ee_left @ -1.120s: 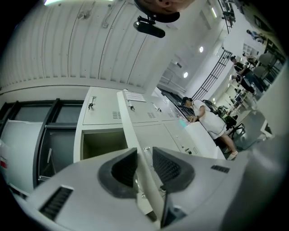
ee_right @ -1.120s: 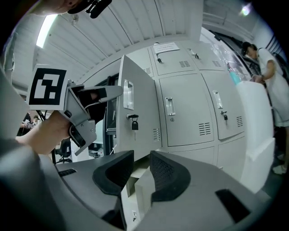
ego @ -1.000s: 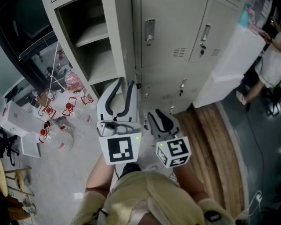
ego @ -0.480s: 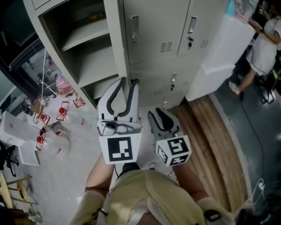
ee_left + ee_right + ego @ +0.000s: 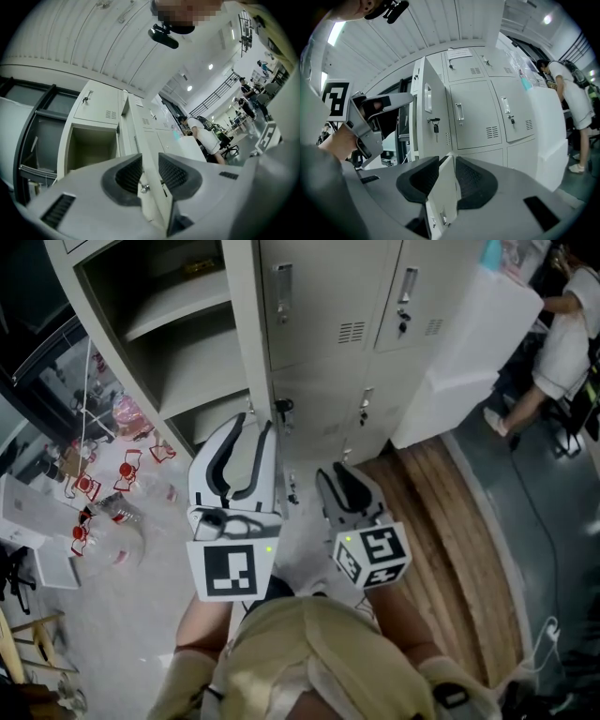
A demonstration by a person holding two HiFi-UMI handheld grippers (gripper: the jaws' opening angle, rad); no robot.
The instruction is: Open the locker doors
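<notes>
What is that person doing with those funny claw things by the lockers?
A person is opening grey lockers with a two-jaw gripper in each hand. The left gripper is clamped on the edge of the tall door, which is swung open so the shelves inside show. The right gripper holds the edge of a lower door, which is pulled partly open. The lockers further right are closed.

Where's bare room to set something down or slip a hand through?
Free: the open locker's middle shelf, and the wooden floor strip in front of the white cabinet. Crowded: the littered floor left of that locker.
</notes>
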